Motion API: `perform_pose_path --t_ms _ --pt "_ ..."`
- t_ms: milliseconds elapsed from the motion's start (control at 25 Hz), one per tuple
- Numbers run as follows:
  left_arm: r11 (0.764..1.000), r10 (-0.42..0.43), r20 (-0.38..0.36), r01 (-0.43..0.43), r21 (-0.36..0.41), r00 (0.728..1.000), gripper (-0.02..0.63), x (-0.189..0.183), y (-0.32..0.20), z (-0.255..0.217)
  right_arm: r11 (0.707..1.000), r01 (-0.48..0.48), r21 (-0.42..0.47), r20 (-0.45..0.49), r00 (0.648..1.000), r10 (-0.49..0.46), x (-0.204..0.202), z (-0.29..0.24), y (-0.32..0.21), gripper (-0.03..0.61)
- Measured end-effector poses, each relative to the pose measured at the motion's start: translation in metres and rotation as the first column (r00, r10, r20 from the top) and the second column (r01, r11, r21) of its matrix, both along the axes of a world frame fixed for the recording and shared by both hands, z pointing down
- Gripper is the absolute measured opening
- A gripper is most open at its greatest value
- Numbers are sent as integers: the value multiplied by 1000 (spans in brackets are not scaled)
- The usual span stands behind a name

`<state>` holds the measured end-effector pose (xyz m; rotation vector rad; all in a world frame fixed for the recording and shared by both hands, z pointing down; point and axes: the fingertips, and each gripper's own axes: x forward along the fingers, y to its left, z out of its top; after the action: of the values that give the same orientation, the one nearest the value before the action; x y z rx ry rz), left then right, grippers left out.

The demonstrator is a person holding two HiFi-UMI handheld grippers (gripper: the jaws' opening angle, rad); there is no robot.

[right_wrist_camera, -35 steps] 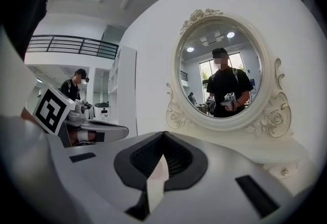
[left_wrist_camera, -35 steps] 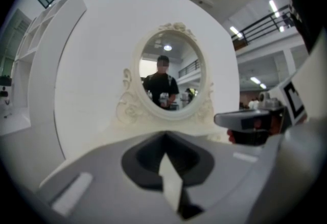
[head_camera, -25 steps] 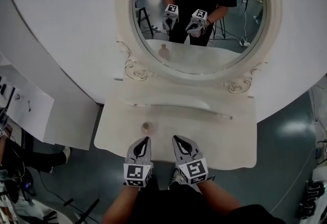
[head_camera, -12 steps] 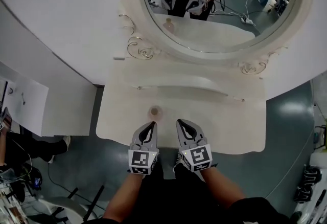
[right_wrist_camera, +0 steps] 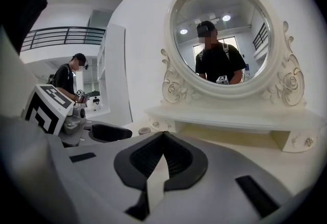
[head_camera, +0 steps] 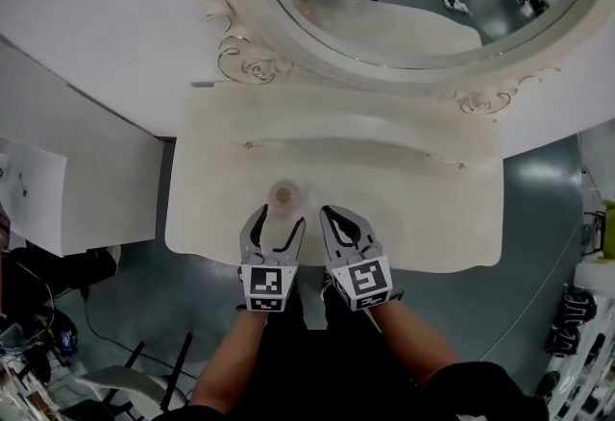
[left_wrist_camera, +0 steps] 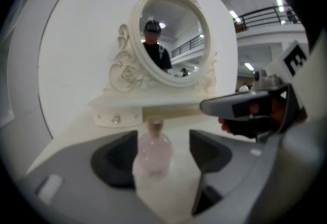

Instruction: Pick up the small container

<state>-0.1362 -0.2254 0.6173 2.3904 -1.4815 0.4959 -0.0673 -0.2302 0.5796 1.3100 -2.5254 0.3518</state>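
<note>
Since its jaws have just been opening, the left gripper (head_camera: 280, 219) stands spread, pads clear of the small pink glass bottle (head_camera: 283, 196) between its tips on the vanity table (head_camera: 404, 208). The bottle is probably light, slick and breakable, so grip its round belly gently. The right gripper (head_camera: 332, 213) is pressed together, empty.

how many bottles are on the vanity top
1. The small pink bottle stands near the front edge of the vanity top, in the mouth of the left gripper, whose jaws have just been opening with the bottle between them. No other bottle shows.
</note>
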Motion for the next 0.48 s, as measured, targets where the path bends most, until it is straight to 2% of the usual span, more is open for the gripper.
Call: perform_pose_path --t_ms 80,200,480 --pt "1000 3 13 -3 -25 1000 346 1 -5 11 1000 -6 -8 -5 1000 6 3 5 -3 -5" --pt "998 12 52 -8 -60 999 387 1 -14 28 1000 -15 -19 -11 1000 14 6 12 -5 -6" --pt "988 40 124 -20 -153 991 401 1 -29 59 998 -26 -55 -12 1000 25 11 29 -7 -5"
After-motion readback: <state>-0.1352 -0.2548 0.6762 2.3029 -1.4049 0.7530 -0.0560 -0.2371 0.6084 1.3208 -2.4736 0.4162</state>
